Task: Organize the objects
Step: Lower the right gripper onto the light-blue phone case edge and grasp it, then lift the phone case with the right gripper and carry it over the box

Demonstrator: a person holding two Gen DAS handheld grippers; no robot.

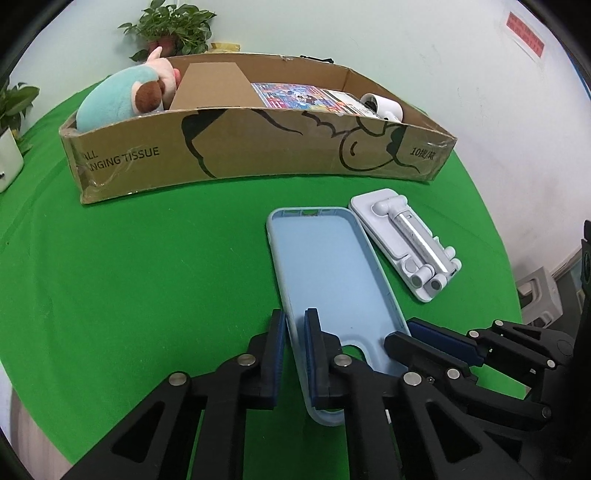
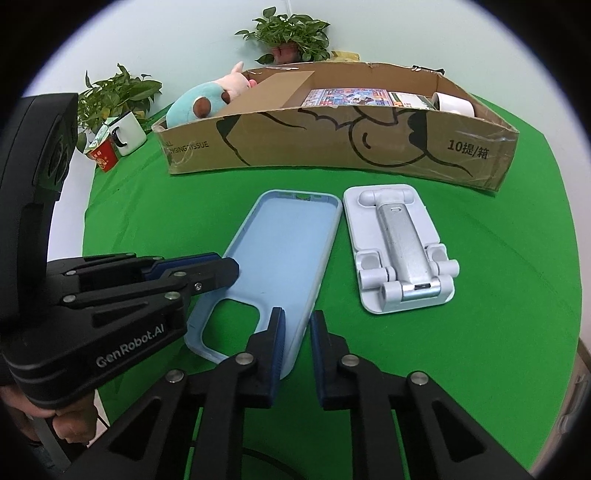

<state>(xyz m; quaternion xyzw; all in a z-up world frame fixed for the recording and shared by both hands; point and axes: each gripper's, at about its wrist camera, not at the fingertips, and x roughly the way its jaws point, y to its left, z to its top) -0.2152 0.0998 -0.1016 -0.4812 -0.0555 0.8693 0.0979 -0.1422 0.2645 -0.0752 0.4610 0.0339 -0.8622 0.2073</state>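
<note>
A light blue phone case lies open side up on the green cloth; it also shows in the right wrist view. My left gripper is shut on the case's left side wall near the camera cutout. My right gripper straddles the case's right wall, its fingers close to the wall; whether they press it I cannot tell. A white folded phone stand lies just right of the case, also seen in the right wrist view.
A long cardboard box stands behind, holding a plush toy, a colourful book and a white roll. Potted plants and a mug stand at the back left.
</note>
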